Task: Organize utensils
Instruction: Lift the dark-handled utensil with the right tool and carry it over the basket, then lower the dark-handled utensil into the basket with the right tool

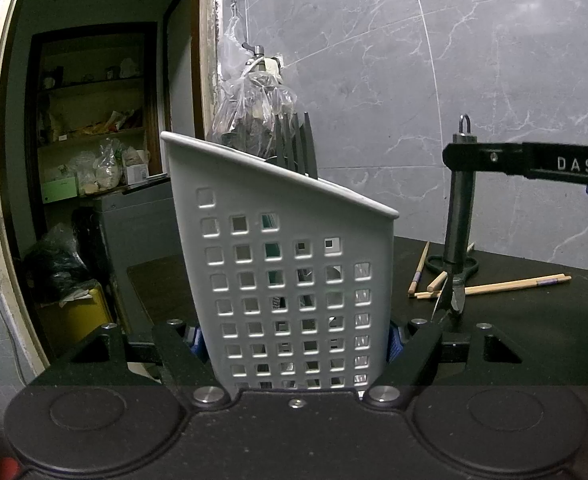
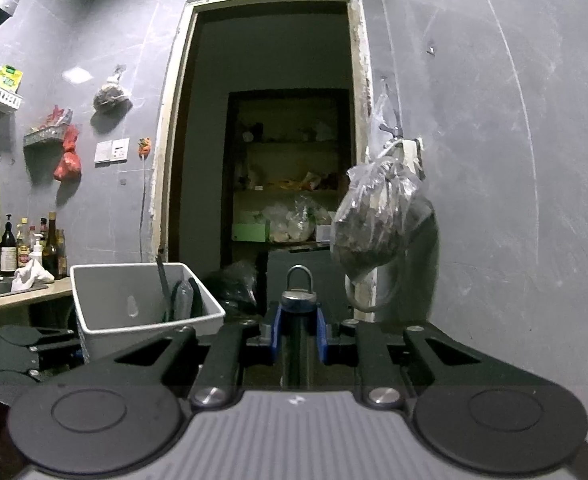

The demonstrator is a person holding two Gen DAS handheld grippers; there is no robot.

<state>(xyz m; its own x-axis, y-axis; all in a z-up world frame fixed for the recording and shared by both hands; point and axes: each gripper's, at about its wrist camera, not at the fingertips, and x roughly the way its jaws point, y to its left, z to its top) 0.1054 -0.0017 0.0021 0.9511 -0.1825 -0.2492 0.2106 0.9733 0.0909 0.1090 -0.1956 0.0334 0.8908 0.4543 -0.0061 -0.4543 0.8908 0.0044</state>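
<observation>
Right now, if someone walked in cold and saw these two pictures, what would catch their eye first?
Probably the white perforated utensil caddy, clamped by the left gripper and filling the middle of its view, with dark fork tines poking above the rim. Next, the peeler hanging upright in the right gripper over the dark table, where wooden chopsticks lie scattered.

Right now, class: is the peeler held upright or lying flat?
Upright. The right gripper clamps the peeler by its handle, ring end up, blade hanging down above the black counter.
</observation>
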